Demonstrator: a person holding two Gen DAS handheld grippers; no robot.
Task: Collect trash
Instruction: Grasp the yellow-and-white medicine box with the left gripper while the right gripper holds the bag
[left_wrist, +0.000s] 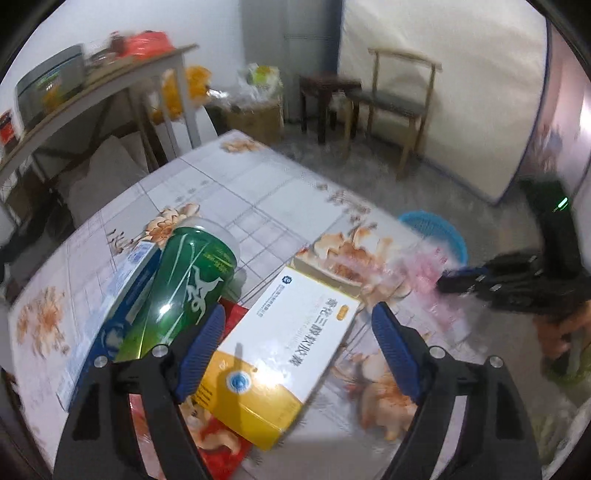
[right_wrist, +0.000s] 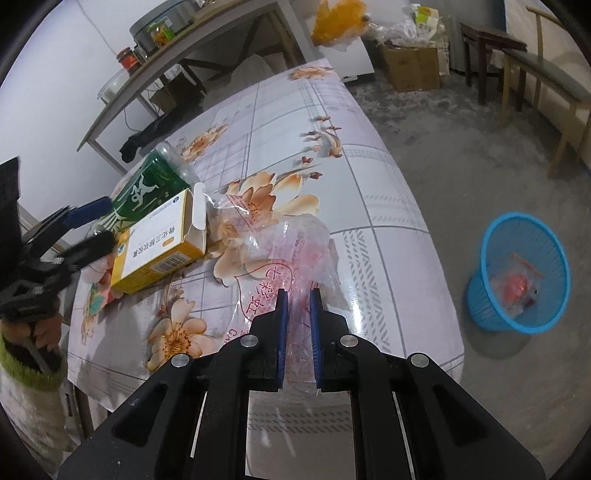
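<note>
The table (right_wrist: 369, 192), under a floral plastic cloth, fills most of the room in front of me, and the blue basket (right_wrist: 517, 273) sits on the concrete floor off its right side, well apart from the edge. 1 crumpled clear wrapper with something red in it already lies in the basket, so I judge the collecting has begun but is far from finished.

On the left part of the table the leftover trash is bunched together: a blue and white carton (left_wrist: 110, 295) at the far left, a green bottle (left_wrist: 184, 280) lying on its side against it, a white and yellow box (left_wrist: 280, 339) with 1 end flap open just right of the bottle, and a red packet (left_wrist: 221, 443) partly under the box.

A clear plastic bag with pink print (right_wrist: 280, 251) lies rumpled near the right edge. The right gripper (right_wrist: 298, 295) is pinched narrow on the near end of that bag, film caught between its blue pads. By my guess it is the next piece bound for the basket.

The left gripper (left_wrist: 299, 317) hangs wide over the white and yellow box, its pads straddling the box's near end without pressing on it.

That leaves 4 pieces on the table besides the bag.
</note>
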